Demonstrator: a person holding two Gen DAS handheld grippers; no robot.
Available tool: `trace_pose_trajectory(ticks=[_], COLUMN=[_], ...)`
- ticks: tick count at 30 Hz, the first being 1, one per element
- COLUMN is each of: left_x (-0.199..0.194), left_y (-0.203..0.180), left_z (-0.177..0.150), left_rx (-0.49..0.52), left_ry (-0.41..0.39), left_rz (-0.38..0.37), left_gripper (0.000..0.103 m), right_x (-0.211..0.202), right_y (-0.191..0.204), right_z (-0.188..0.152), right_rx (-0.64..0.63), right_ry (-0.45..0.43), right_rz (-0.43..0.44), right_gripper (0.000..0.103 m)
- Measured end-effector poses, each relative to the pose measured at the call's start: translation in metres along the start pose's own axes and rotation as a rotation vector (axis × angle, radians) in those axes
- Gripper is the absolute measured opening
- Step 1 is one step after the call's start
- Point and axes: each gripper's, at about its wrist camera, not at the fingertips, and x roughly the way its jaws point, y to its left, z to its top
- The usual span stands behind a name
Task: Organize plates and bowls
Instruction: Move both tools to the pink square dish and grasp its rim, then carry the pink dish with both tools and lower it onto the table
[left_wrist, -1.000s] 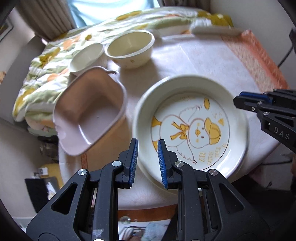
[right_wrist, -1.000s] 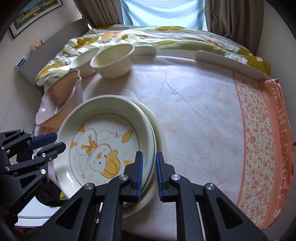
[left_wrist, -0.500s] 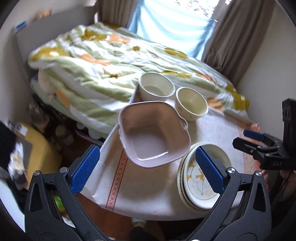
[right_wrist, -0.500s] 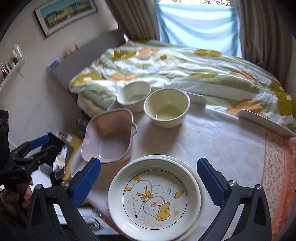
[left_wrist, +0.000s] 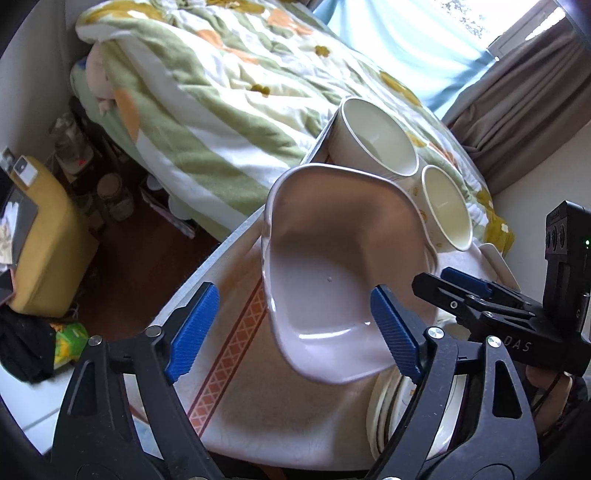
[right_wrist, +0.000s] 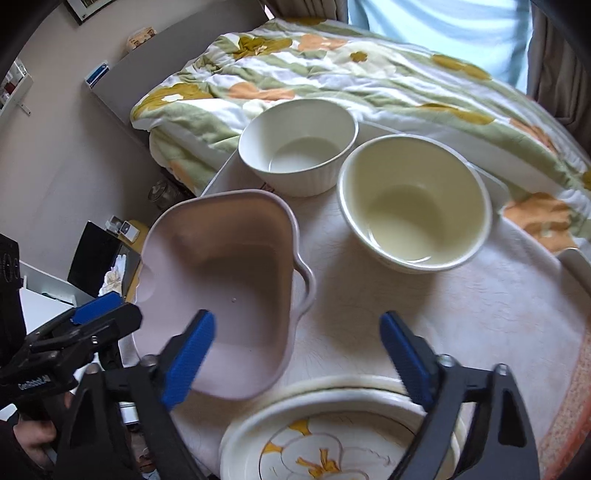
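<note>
A: Bowls first, from the left tongs' side?

B: Left tongs stand wide with the jaws closing in, nothing pressed by the pads. Between and just beyond the blue pads sits the pink dish, squarish, near the table's left edge. Whether its near rim lies between the pads or only behind them, I cannot tell.

A: And beyond the dish?

B: White bowl farthest ahead of the left tongs, cream bowl to its right, both upright on the cloth. They look very close to each other; touching or not, I cannot say.

A: Plates?

B: Stack of plates low at the right of the left tongs, partly hidden behind the right finger. From the right tongs' camera the stack lies just under and between the fingers, its top plate showing a yellow-and-white drawing.

A: State of the right tongs?

B: Right tongs also wide, jaws closing, nothing gripped. The left pad overlaps the pink dish in the view; contact is unclear. The dish's handle points toward the gap between the fingers.

A: Bowls from there?

B: White bowl ahead and slightly left, cream bowl ahead and right, a narrow gap showing between them. Bedding lies beyond the table.

A: Do the tongs see each other?

B: Yes. The left tongs show at the far left of the right camera, a hand below them; the right tongs sit at the far right of the left camera.
</note>
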Motion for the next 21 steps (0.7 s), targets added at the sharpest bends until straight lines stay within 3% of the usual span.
trace_pose_trajectory(ticks=[5,7,9,12,14,21], left_x=[0.022,0.028,0.035,0.039,0.040,0.031], left_y=[0.000,-0.002,-0.002,0.001,0.001,-0.001], left_z=[0.009,0.011,0.012,0.013,0.012,0.009], left_rx=[-0.004,0.006,0.010,0.001,0.006,0.016], left_ry=[0.025,0.040,0.068,0.093,0.096,0.081], left_rz=[0.019,0.035,0.061,0.069,0.076,0.098], left_gripper=[0.062,0.048,0.040,0.018,0.014,0.012], right_x=[0.017,0.022,0.027,0.032,0.035,0.037], right_y=[0.000,-0.002,-0.003,-0.002,-0.001,0.004], right_z=[0.006,0.008,0.009,0.009,0.010,0.007], right_rx=[-0.005,0.003,0.008,0.008,0.006,-0.034], right_ry=[0.029,0.041,0.052,0.062,0.072,0.079], right_rz=[0.036,0.053,0.069,0.073,0.081,0.084], right_gripper=[0.053,0.041,0.031,0.022,0.015,0.013])
